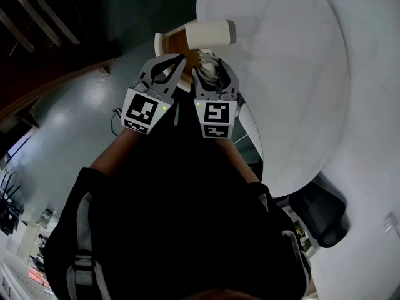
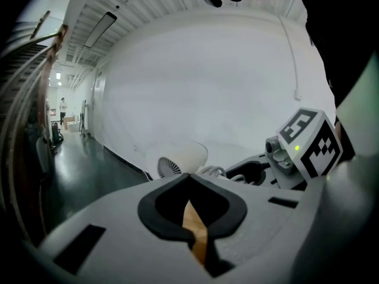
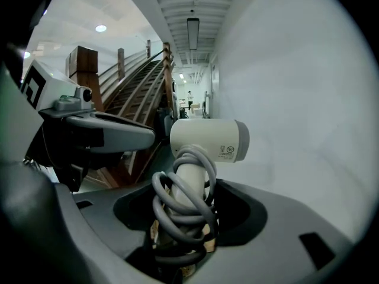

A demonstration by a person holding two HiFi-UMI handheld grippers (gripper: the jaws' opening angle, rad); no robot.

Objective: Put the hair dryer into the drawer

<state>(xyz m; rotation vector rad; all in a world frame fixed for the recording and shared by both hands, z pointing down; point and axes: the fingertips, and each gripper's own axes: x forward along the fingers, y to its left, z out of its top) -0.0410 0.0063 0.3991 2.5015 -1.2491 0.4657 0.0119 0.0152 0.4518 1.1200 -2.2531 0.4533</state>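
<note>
Closest in, the right gripper (image 3: 186,194) has its jaws clamped on the hair dryer (image 3: 207,138) by the handle, over the wound cord (image 3: 177,215), with the body jutting beyond their tips. The left gripper (image 2: 189,185) has its jaws together and empty. Because the grip sits on loose coils, the dryer may twist or slip.

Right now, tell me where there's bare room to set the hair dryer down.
Bare grey floor lies open left of the left hand-held gripper. Ahead it is crowded: the hair dryer, gripped by the right hand-held gripper, overlaps the wooden drawer, with the white wall beyond.
</note>
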